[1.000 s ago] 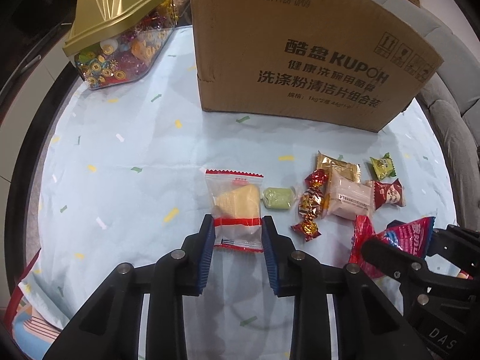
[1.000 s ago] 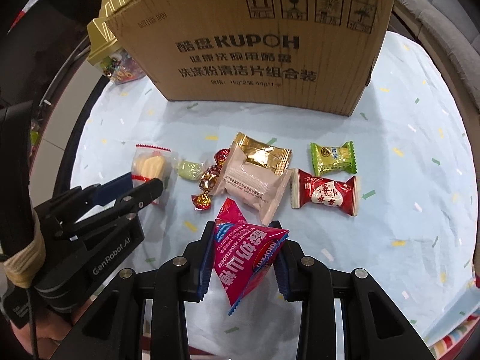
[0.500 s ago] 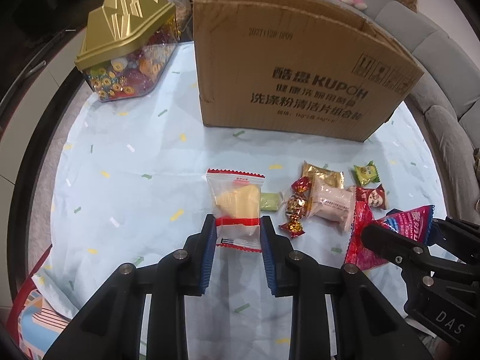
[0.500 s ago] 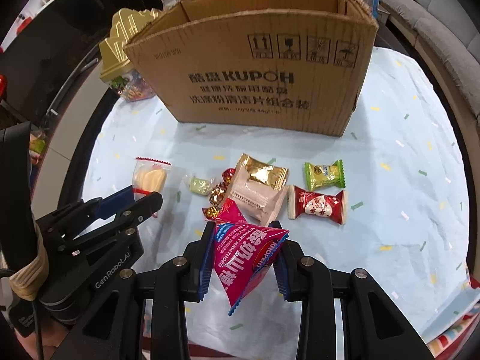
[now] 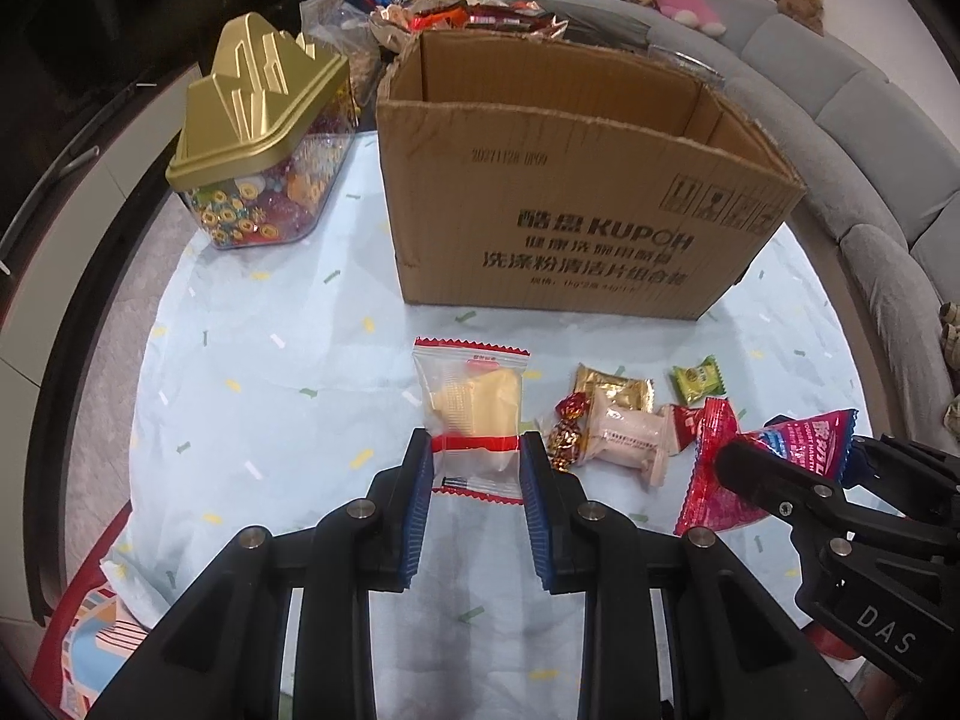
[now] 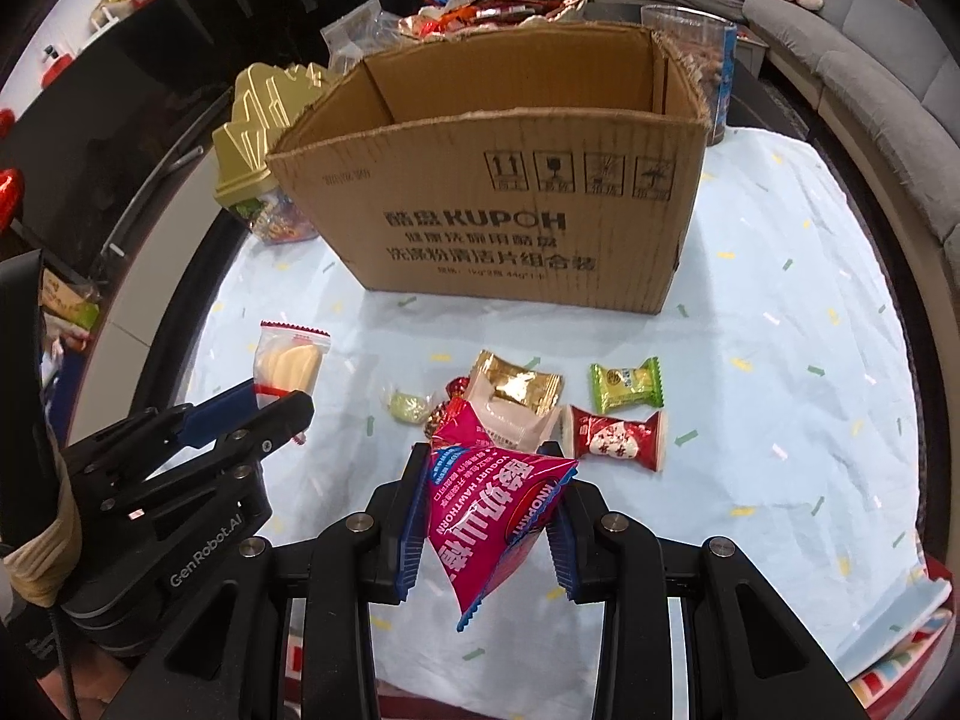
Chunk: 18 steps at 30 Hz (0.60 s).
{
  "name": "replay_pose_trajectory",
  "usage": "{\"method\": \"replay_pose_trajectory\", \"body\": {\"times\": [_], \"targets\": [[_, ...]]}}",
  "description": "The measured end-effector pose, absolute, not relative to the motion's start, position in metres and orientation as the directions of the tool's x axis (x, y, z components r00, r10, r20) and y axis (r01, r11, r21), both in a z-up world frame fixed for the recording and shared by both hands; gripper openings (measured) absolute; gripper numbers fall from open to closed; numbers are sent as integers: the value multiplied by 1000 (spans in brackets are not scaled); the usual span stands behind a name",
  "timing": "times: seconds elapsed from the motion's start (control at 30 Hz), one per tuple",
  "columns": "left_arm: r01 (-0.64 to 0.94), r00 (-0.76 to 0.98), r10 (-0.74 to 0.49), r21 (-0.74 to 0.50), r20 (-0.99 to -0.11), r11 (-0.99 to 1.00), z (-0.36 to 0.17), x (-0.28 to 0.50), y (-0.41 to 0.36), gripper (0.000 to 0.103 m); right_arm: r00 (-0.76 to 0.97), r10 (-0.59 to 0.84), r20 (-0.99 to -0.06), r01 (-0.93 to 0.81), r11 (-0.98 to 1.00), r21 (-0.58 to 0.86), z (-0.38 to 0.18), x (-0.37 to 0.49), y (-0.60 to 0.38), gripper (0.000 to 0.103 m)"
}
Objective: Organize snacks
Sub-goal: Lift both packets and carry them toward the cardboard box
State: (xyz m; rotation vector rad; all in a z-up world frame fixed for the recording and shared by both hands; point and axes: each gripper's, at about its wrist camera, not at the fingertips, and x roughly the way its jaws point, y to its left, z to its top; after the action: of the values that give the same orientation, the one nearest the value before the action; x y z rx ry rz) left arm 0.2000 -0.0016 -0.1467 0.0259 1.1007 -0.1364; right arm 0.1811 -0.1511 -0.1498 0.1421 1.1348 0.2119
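Observation:
My left gripper (image 5: 476, 456) is shut on a clear packet with red trim and a pale yellow cake (image 5: 471, 402), held above the light blue tablecloth (image 5: 252, 372). My right gripper (image 6: 489, 495) is shut on a pink triangular hawthorn snack bag (image 6: 495, 510). An open cardboard box (image 5: 576, 204) stands behind the snacks; its floor is hidden. On the cloth lie a gold packet (image 6: 519, 387), a pale pink packet (image 5: 627, 444), a red candy (image 6: 615, 438), a green candy (image 6: 627, 384), a small light green sweet (image 6: 408, 405) and a red-gold twisted sweet (image 5: 567, 426).
A clear candy jar with a gold lid (image 5: 258, 138) stands left of the box. Behind the box lies a heap of wrapped snacks (image 6: 492, 6). A grey sofa (image 5: 840, 138) curves along the right. A clear tub (image 6: 696, 54) stands behind the box's right corner.
Both grippers have risen with their packets, so the table looks farther away and the inside of the box has come into view. The loose snacks have not moved.

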Motion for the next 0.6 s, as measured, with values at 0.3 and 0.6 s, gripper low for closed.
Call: {"method": "replay_pose_trajectory", "body": {"times": [0.3,0.6], "targets": [[125,479,-110,-56,-871,991,-121,205,-4,29,457,231,-859,-93,973,212,-127,185,-157,36],[134,512,-120,-59,-851,989,-97,213,-9,29,500,220,-838,-88,975,203,-107,192,-164,36]]}}
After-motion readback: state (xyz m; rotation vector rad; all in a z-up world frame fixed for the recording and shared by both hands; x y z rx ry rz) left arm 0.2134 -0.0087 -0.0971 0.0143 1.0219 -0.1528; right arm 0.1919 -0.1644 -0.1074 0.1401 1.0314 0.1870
